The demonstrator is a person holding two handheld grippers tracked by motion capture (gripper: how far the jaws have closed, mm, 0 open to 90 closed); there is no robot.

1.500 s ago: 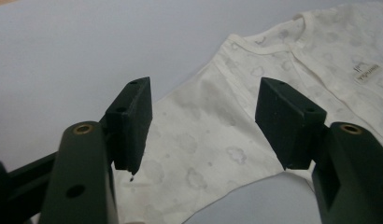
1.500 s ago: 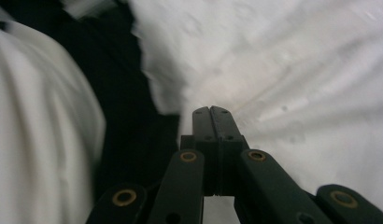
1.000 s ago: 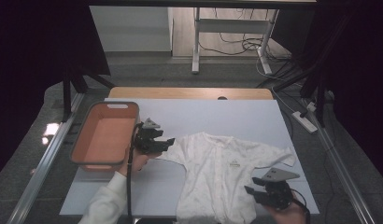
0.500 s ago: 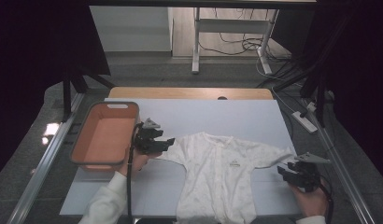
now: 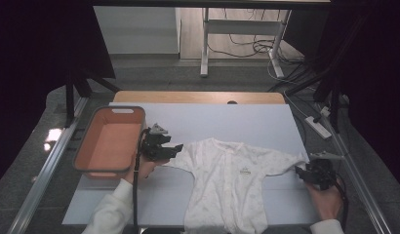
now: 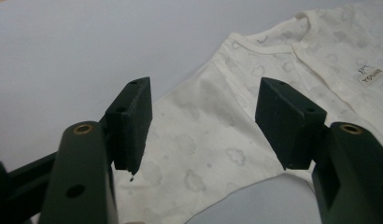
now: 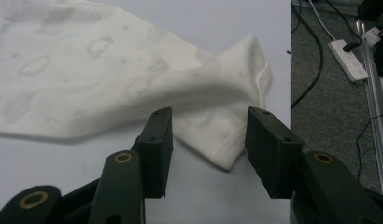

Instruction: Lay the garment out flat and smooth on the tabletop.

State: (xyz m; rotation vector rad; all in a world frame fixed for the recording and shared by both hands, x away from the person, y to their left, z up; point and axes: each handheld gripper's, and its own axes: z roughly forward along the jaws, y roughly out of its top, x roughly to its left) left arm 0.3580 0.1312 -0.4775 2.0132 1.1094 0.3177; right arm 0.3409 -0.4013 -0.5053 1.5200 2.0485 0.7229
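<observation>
A cream baby romper (image 5: 232, 175) printed with faint clouds lies spread on the white table (image 5: 227, 122), sleeves out to both sides. My left gripper (image 5: 174, 149) hovers at the end of the left sleeve (image 6: 194, 140), jaws open with the cloth lying between and below them. My right gripper (image 5: 300, 171) sits at the table's right edge, open, just short of the folded right sleeve cuff (image 7: 231, 126); its own view (image 7: 206, 140) shows the cuff lying between its two jaws. Neither holds anything.
An orange tub (image 5: 110, 141) with a grey rim stands at the table's left, right beside my left gripper. A power strip (image 5: 317, 124) and cables lie on the floor off the right edge. A metal rail (image 5: 359, 170) runs along that side.
My right gripper has swung from the romper's lower right hem out to the right sleeve cuff at the table's edge. The left gripper has stayed at the left sleeve.
</observation>
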